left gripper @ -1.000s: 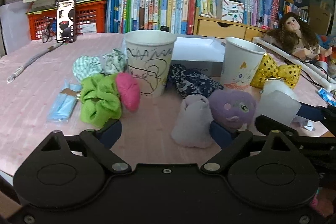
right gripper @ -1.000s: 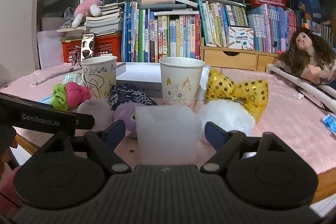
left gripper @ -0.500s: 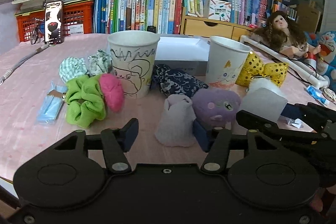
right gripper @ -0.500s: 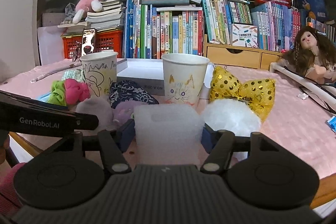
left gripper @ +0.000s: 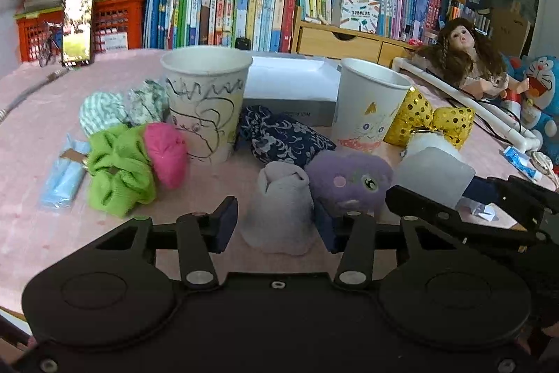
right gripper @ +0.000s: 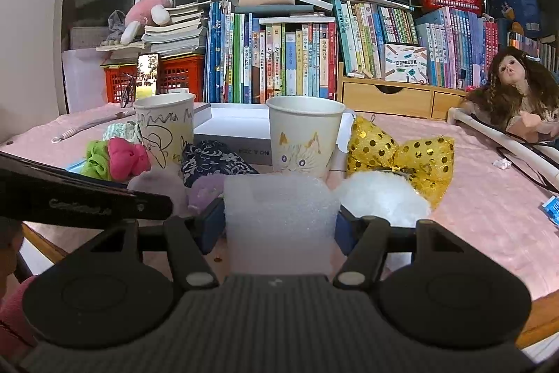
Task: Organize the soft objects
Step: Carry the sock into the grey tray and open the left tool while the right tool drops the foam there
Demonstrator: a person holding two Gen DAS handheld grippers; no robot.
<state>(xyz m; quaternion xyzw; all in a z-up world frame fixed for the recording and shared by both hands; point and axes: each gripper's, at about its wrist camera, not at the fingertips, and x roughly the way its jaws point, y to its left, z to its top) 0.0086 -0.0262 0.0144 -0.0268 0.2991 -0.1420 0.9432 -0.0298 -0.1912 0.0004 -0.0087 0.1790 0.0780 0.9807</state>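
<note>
**Both grippers closed in on soft items**

Change since the earlier frame: your left gripper has just been closing, from wide apart to a narrow gap around the pale grey rolled sock. The right-hand pad looks to be against the sock; the left-hand pad stands just clear of it, so no firm clamp yet.

Your right gripper closed earlier in the same second and is now clamped on the white translucent foam block, both pads pressing on its sides.

Location: sock at the near edge of the pink-clothed table, beside the purple plush toy; foam block in front of the cat-drawing paper cup.

Meaning: two pickups look underway; the doodled paper cup is a likely destination.
</note>
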